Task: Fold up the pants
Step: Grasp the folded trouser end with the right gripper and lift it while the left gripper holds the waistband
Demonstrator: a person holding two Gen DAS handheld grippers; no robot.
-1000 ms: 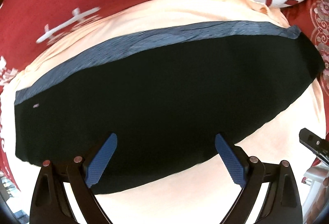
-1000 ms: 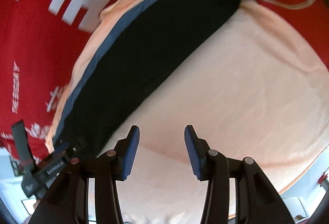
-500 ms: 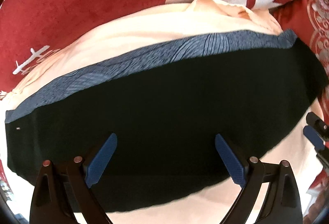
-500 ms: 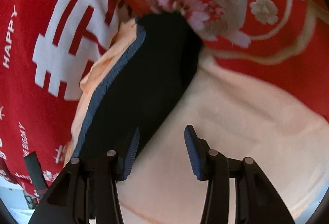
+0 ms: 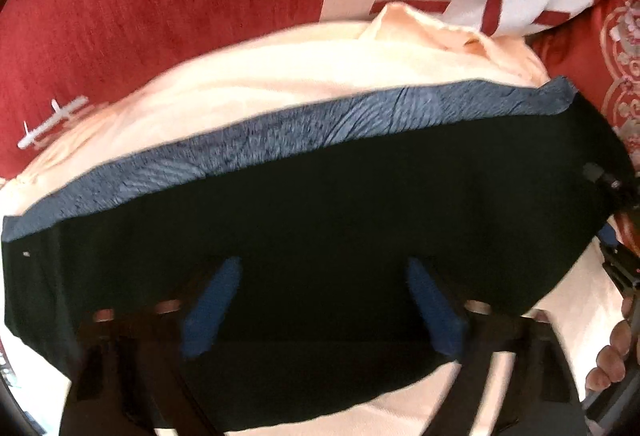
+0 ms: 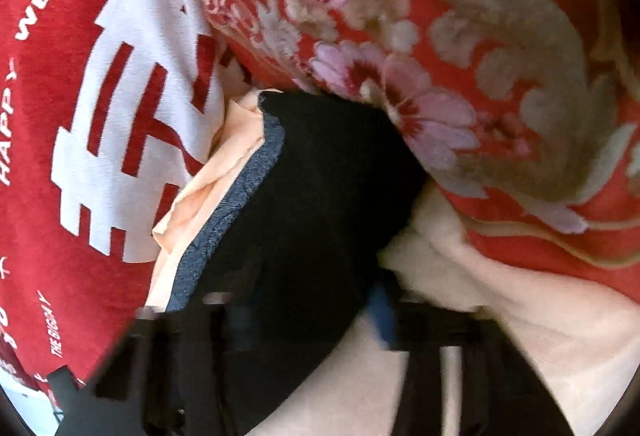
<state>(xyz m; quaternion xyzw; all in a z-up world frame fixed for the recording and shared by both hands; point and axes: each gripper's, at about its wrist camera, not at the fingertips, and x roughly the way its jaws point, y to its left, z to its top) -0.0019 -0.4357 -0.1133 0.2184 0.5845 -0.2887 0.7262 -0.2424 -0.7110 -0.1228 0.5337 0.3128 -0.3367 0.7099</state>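
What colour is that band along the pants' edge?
The band is mottled blue-grey on black pants; clearest in the left wrist view.

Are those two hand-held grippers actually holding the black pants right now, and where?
Nothing is held. Both the left hand-held gripper and the right hand-held gripper are open over the black pants, fingers apart.

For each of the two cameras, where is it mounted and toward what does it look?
Left wrist: on the left tool, looking across the black pants on peach cloth; its blue fingers and a hand show.
Right wrist: on the right tool, facing the pants' end beside the floral red blanket.
Shared: pants, their grey waistband, peach cloth.
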